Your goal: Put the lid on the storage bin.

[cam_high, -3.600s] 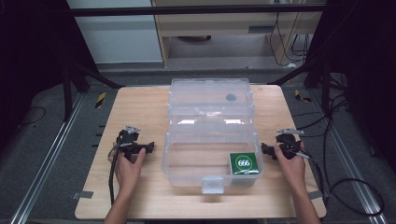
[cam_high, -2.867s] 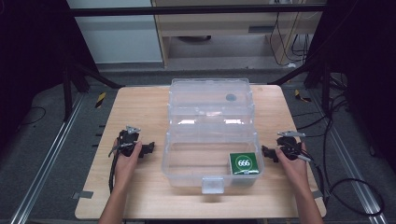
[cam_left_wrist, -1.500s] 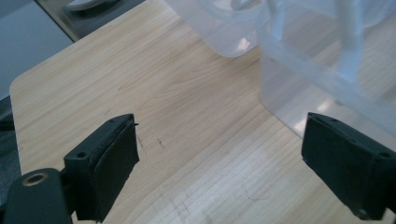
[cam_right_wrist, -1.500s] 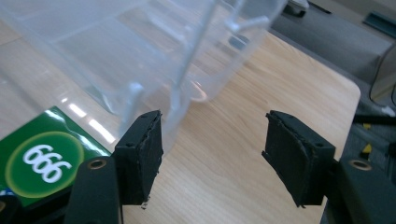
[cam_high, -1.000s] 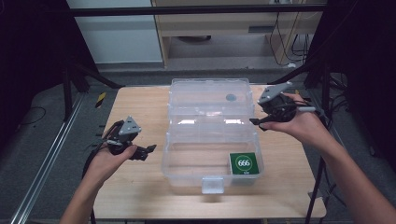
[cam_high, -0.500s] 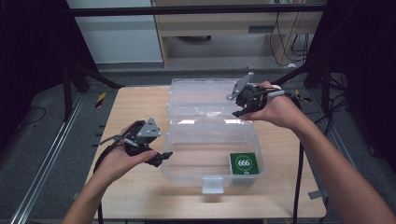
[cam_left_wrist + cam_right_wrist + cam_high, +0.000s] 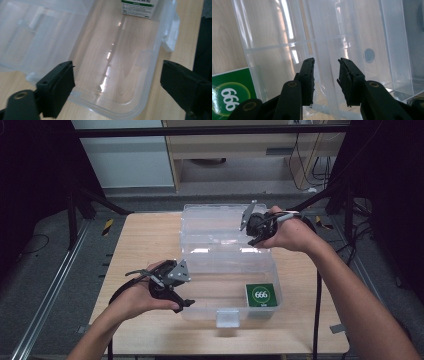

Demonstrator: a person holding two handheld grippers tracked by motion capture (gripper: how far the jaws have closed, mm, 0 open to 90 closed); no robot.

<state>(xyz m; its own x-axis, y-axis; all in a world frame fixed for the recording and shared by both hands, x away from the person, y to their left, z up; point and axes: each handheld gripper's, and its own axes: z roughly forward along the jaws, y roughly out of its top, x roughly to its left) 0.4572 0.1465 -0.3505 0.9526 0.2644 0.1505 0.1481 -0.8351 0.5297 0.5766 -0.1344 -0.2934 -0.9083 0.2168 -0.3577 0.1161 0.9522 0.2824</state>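
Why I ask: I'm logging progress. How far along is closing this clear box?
Done: the green 666 packet lies inside the clear box. In hand: the right gripper has just been closing its jaws around an edge of the open lid, not visibly clamped yet. The left gripper, wide open though just narrowed slightly, holds nothing beside the box. Left, probably: swing the lid over and latch it.

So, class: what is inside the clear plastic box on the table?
The clear plastic box holds a green packet marked 666 in its front right corner; bare wood shows through the rest of the floor. The packet hides whatever lies beneath it, and glare blurs the open lid behind.
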